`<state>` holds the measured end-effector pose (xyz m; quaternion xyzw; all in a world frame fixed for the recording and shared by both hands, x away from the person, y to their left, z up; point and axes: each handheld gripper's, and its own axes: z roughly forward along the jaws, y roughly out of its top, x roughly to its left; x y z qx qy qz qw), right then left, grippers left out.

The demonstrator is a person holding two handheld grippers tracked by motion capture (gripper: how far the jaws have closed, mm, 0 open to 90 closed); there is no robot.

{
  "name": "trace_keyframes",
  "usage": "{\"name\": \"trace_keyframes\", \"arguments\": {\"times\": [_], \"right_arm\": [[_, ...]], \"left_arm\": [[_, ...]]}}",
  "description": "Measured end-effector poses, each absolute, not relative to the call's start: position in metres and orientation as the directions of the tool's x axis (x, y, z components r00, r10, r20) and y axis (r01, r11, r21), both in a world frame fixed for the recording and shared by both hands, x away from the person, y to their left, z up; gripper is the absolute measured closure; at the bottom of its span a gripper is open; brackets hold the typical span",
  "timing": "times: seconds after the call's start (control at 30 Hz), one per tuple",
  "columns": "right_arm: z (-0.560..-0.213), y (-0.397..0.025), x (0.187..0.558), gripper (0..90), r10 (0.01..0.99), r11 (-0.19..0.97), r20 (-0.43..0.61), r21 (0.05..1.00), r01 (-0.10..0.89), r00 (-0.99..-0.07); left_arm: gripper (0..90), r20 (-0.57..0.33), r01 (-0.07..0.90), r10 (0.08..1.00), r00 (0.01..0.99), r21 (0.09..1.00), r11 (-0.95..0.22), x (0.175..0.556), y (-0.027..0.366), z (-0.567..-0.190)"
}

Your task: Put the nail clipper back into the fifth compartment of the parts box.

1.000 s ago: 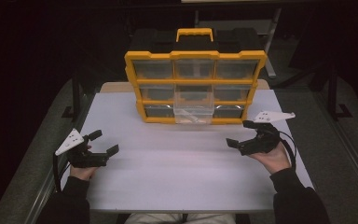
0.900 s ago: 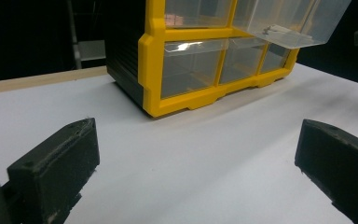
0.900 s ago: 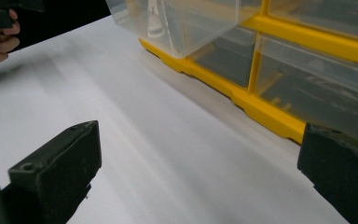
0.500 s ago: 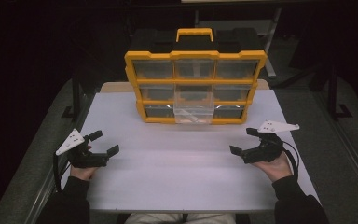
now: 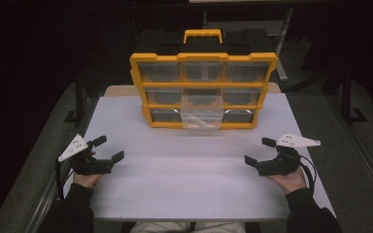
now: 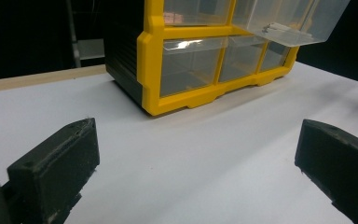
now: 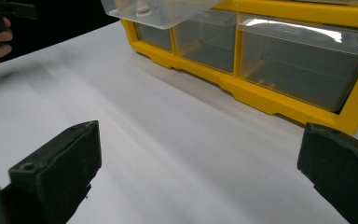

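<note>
Yellow drawer cabinet (image 5: 203,92) (one drawer (image 5: 201,117) out) well beyond both spread grippers

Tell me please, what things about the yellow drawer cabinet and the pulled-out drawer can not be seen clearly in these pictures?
- What lies in the open drawer: too small in the high view; the top edge cuts it in both gripper views.
- Contents of the shut drawers of the cabinet: glare and cloudy plastic in all views.
- Cabinet's back: hidden by its own body.
- Left gripper and right gripper: their undersides, hidden by the hands.
</note>
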<state>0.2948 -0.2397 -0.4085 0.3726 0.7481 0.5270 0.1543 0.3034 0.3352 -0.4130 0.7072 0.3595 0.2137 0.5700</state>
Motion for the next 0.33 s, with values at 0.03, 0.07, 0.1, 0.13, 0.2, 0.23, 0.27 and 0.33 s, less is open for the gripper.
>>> {"name": "trace_keyframes", "arguments": {"times": [0.03, 0.07, 0.1, 0.13, 0.2, 0.23, 0.27, 0.33], "right_arm": [[-0.4088, -0.2404, 0.2941, 0.0, 0.726, 0.161, 0.161, 0.905, 0.393, -0.668], [-0.4086, -0.2409, 0.293, 0.0, 0.732, 0.157, 0.154, 0.91, 0.384, -0.664], [-0.4084, -0.2414, 0.2916, 0.0, 0.736, 0.149, 0.15, 0.916, 0.374, -0.661], [-0.4083, -0.2419, 0.2904, 0.0, 0.738, 0.138, 0.149, 0.921, 0.364, -0.658], [-0.4086, -0.243, 0.2888, 0.0, 0.746, 0.122, 0.145, 0.93, 0.348, -0.65], [-0.4092, -0.2432, 0.2884, 0.0, 0.747, 0.114, 0.148, 0.932, 0.343, -0.648], [-0.4099, -0.2434, 0.2881, 0.0, 0.749, 0.111, 0.146, 0.934, 0.34, -0.646], [-0.412, -0.2427, 0.2883, 0.0, 0.756, 0.115, 0.145, 0.931, 0.348, -0.638]], "left_arm": [[0.0, -0.107, 0.264, 0.752, 0.651, 0.96, -0.091, 0.3034, 0.3352, -0.4129], [0.0, -0.107, 0.263, 0.751, 0.651, 0.96, -0.091, 0.3033, 0.3353, -0.4127], [0.0, -0.107, 0.262, 0.75, 0.652, 0.961, -0.091, 0.3033, 0.3352, -0.4126], [0.0, -0.106, 0.262, 0.75, 0.653, 0.961, -0.092, 0.3032, 0.3351, -0.4124], [0.0, -0.107, 0.262, 0.749, 0.654, 0.961, -0.091, 0.303, 0.335, -0.4121], [0.0, -0.11, 0.262, 0.749, 0.654, 0.961, -0.088, 0.303, 0.3349, -0.412], [0.0, -0.11, 0.262, 0.749, 0.654, 0.961, -0.088, 0.303, 0.3351, -0.412], [0.0, -0.11, 0.261, 0.749, 0.653, 0.961, -0.087, 0.3031, 0.3355, -0.4119]]}}
